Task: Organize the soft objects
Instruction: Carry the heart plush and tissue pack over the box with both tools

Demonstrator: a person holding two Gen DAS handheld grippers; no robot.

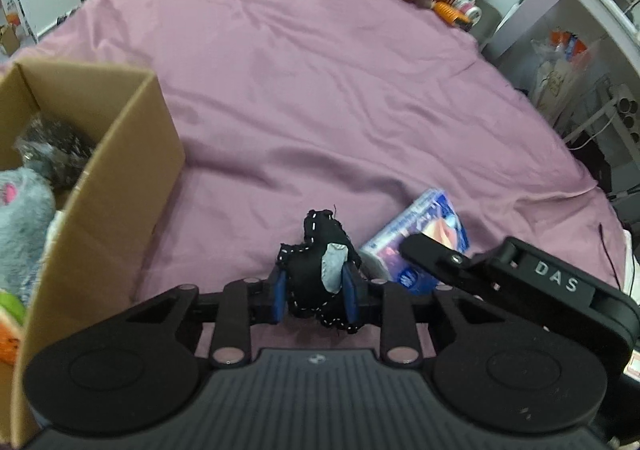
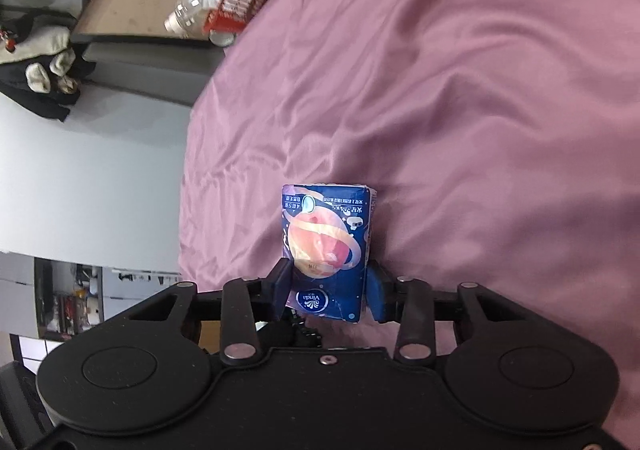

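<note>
- The left gripper (image 1: 316, 296) had its blue pads clamped on a small black stitched fabric toy (image 1: 318, 270), held just right of the open brown cardboard box (image 1: 120, 178).
- The right gripper (image 2: 330, 292) pinched a blue printed tissue pack (image 2: 326, 250), its long axis running away along the fingers, farther from that box.

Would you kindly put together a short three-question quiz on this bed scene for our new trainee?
1. True or false: the left gripper is shut on a black stitched cloth toy.
2. What does the right gripper hold? A) tissue pack B) bottle C) sock
3. Which side of the left wrist view shows the cardboard box?

Key
1. True.
2. A, the blue tissue pack, resting on the purple bedsheet.
3. The left side; a grey plush toy lies inside.
</note>
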